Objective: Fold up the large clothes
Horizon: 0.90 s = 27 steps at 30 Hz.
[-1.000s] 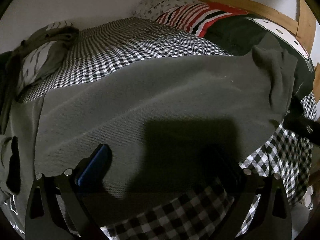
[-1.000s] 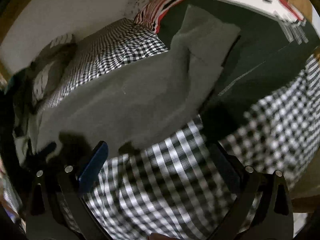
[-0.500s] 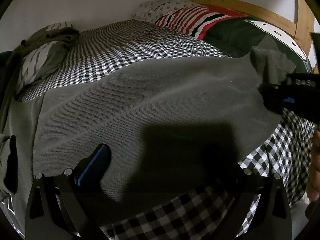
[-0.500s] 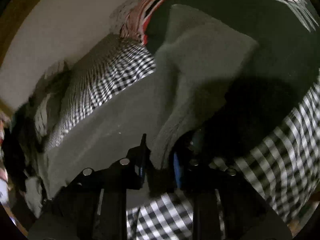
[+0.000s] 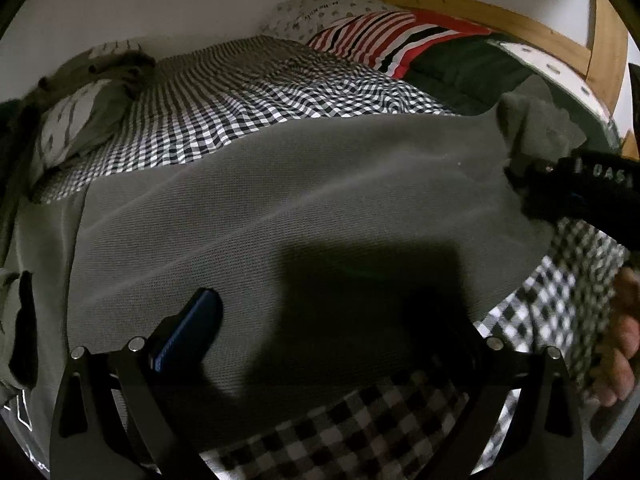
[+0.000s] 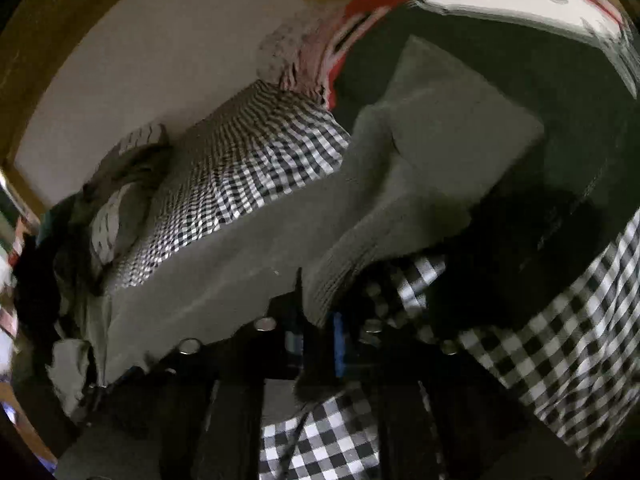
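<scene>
Right claw [image 6: 316, 336] pinches the grey garment [image 5: 300, 216] edge; left claw [image 5: 316, 344] gapes wide over its near hem on the bed [image 5: 280, 92]. Lift high, fold across evenly, avoid dragging.

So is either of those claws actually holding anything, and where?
Yes: the right gripper pinches the grey garment at its near right edge. The left gripper is open, holding nothing.

Legible text, one item: your right gripper [image 5: 520, 184] carries white letters "DAS" on its black body, cut off at the frame edge. Small print on the spotted pillow [image 5: 316, 14] is unreadable.
</scene>
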Available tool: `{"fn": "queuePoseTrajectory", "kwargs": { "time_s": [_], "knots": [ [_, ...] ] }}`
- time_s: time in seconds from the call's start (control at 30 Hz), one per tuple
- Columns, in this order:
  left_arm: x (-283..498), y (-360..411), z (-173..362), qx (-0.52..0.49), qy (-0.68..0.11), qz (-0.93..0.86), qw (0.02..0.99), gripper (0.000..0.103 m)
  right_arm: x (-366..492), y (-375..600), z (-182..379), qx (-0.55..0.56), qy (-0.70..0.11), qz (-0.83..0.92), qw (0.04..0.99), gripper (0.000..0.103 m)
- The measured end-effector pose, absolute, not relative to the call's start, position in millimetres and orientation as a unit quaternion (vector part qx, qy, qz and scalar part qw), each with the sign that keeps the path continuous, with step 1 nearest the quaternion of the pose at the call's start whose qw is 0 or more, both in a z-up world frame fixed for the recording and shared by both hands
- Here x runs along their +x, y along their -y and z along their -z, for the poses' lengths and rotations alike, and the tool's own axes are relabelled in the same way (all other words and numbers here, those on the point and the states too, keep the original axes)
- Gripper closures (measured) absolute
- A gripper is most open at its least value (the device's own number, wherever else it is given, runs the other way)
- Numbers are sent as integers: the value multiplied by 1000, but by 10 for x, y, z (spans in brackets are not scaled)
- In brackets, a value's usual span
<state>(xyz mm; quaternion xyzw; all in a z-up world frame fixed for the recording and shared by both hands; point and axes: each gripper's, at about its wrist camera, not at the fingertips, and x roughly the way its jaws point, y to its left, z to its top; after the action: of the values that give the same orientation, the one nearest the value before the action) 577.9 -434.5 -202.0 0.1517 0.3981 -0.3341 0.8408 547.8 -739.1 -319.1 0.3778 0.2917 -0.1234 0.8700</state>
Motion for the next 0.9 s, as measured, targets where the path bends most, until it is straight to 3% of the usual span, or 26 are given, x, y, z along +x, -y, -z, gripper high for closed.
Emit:
{"fn": "queuePoseTrajectory", "kwargs": {
  "time_s": [0.3,0.57,0.7,0.9],
  "knots": [
    [6326,3965,1160,49,-443,375,813,5,5664,6138,2818,-3,-309,154,938,95],
    [6111,4093,319,195,-361,388,825,5,5787,4797,2907,-297,-304,121,897,95],
    [6029,4369,469,285,-372,403,786,5,5894,4416,3076,-354,-321,113,871,95],
    [5915,5004,1088,438,-386,377,719,5,5909,4375,3033,-350,-337,127,865,95]
  ]
}}
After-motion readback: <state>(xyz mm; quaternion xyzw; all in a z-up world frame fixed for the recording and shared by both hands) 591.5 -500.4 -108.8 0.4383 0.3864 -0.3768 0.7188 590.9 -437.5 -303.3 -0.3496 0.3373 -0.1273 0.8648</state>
